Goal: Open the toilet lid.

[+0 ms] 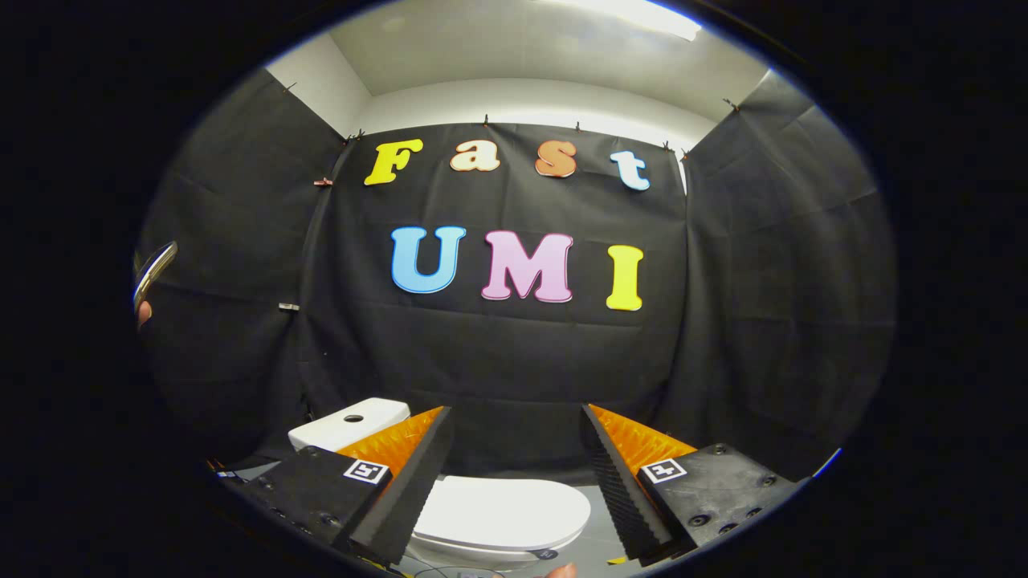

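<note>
Gripper view: spread fingers [426, 474] above closed toilet lid [502, 514].

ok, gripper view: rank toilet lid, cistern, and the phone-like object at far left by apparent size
1. toilet lid, closed, between the open gripper fingers
2. cistern, partly hidden behind one finger
3. phone-like object, seen edge-on in a hand, so its rank is unsure

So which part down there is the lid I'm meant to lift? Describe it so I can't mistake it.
Start at the black cloth back wall and drop to the floor, where a white toilet stands. Its lid is the flat, rounded white slab lying closed, seen below and between the fingers of the open gripper. The boxy white tank behind the left finger has a round button hole on top; the lid has none.
</note>
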The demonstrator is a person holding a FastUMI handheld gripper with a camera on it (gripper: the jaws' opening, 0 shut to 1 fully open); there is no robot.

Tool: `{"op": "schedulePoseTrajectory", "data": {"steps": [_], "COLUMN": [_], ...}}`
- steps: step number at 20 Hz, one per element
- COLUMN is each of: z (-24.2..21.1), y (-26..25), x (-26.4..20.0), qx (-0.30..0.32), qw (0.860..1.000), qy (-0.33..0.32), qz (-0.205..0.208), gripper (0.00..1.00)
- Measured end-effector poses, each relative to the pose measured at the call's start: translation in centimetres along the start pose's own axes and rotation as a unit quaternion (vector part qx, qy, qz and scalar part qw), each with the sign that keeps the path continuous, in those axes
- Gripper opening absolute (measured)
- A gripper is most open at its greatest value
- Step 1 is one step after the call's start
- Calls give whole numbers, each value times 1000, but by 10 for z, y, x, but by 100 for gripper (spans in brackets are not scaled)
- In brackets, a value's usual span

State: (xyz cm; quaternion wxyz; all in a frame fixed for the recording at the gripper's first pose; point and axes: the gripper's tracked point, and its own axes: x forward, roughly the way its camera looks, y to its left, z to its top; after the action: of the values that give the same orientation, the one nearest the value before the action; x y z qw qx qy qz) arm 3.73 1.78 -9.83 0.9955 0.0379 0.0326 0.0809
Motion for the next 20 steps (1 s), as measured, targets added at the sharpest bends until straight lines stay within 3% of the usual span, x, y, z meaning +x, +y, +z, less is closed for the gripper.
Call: {"op": "schedulePoseTrajectory", "data": {"steps": [6, 10, 13, 20], "z": [-58, -115, -172, -305], "y": [-13, -38, -64, -110], "x": [13, 21, 24, 30], "qx": [125, 197, 254, 371], "qw": [990, 973, 955, 895], "qy": [38, 81, 133, 240], "qz": [62, 85, 83, 58], "gripper": [99, 98, 98, 98]}}
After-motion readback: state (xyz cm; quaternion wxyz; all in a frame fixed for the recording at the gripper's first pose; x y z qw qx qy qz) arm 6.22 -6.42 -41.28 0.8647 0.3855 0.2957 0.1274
